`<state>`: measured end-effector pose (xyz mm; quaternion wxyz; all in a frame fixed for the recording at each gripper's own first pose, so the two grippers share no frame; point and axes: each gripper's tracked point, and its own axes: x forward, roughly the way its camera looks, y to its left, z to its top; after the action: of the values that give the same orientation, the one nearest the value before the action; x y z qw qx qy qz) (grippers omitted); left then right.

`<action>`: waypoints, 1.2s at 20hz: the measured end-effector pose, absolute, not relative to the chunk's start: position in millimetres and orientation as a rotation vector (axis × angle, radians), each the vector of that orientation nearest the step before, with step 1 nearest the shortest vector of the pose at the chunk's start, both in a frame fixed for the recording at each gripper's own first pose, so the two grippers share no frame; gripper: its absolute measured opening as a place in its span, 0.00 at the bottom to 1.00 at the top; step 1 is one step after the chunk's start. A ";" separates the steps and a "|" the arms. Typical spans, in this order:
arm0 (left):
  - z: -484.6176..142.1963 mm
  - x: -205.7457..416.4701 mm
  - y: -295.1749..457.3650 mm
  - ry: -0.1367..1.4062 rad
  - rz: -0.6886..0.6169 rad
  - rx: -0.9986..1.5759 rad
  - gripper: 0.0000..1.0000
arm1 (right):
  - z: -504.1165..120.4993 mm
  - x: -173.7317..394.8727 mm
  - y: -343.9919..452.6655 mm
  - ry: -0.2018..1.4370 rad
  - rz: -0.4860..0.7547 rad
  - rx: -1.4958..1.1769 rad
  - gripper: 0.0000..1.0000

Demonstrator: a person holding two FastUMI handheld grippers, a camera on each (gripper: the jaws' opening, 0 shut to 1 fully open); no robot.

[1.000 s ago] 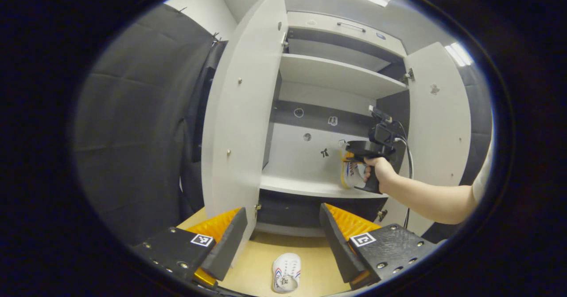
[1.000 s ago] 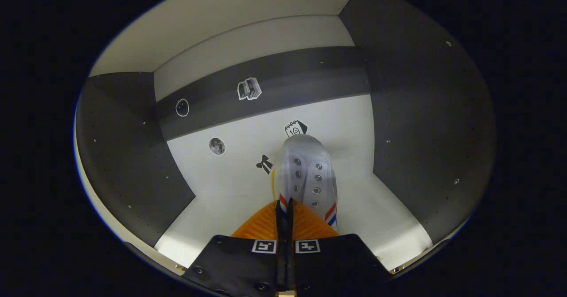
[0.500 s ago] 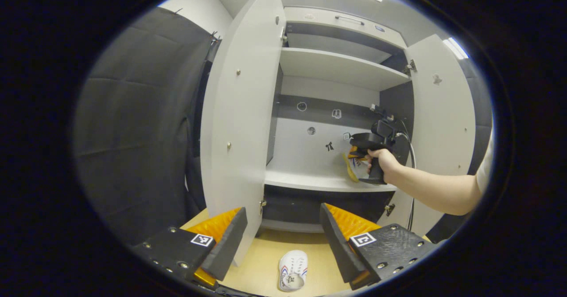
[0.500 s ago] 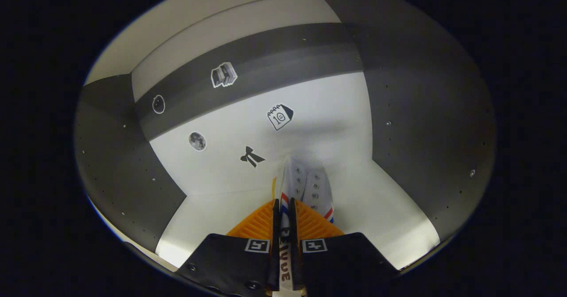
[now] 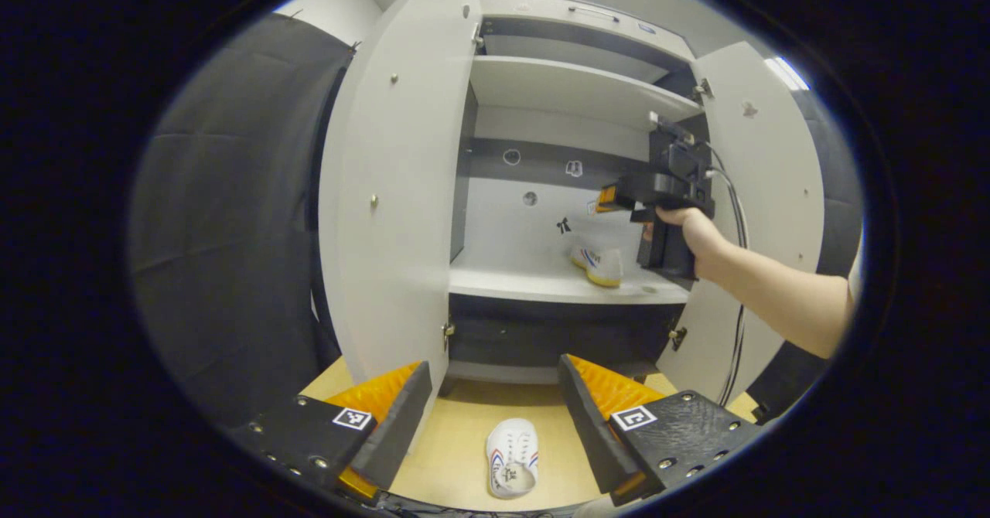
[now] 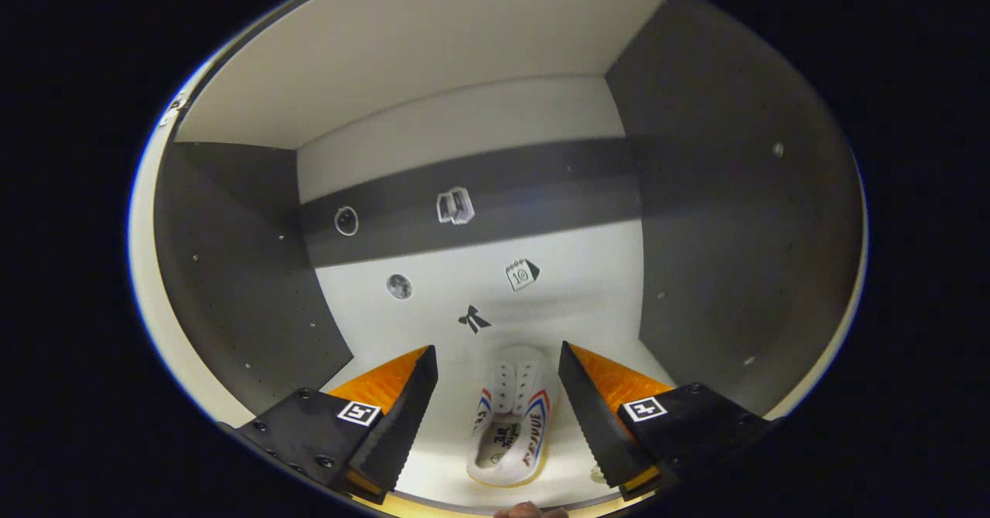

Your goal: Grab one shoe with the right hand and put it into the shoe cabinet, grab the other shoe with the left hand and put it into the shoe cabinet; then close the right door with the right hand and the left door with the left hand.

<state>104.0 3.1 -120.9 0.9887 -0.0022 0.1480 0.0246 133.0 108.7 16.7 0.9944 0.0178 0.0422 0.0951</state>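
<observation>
The right gripper (image 6: 495, 417) hangs inside the shoe cabinet (image 5: 576, 89) with its fingers spread wide, released and holding nothing. Between and below them, in the right gripper view, a white shoe (image 6: 510, 425) with red and blue stripes lies flat on the middle shelf (image 6: 371, 433), toe toward the back wall, touching neither finger. The left gripper view shows this same shoe (image 5: 598, 263) near the right end of that shelf (image 5: 526, 282), close to its front edge, with the right gripper (image 5: 607, 197) raised above it in a hand (image 5: 692, 228).

The left gripper (image 5: 495, 417) is also spread apart and empty, held low in front of the cabinet. Between its fingers, on the wooden floor (image 5: 456, 448) just before the cabinet's base, lies the second shoe (image 5: 510, 468), opening toward the camera.

Both doors stand open: the left door (image 5: 387, 193) swung outward on the near side, the right door (image 5: 773, 178) behind the person's forearm.
</observation>
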 end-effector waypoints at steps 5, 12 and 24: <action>-161.2 91.9 16.0 0.373 0.017 0.038 0.94 | 56.0 76.1 98.3 -0.087 0.186 0.075 0.98; -217.4 86.0 22.6 0.450 -0.068 0.077 0.95 | -8.5 -18.8 84.6 -0.064 0.160 -0.020 0.98; -359.6 85.5 -13.3 0.675 -0.314 0.089 0.95 | -150.7 -183.7 22.4 0.250 -0.017 -0.091 0.98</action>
<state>85.5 -13.3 -359.6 0.9305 0.0435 0.3297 -0.1534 -183.7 22.4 -150.7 0.9911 -0.0454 0.1248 -0.0086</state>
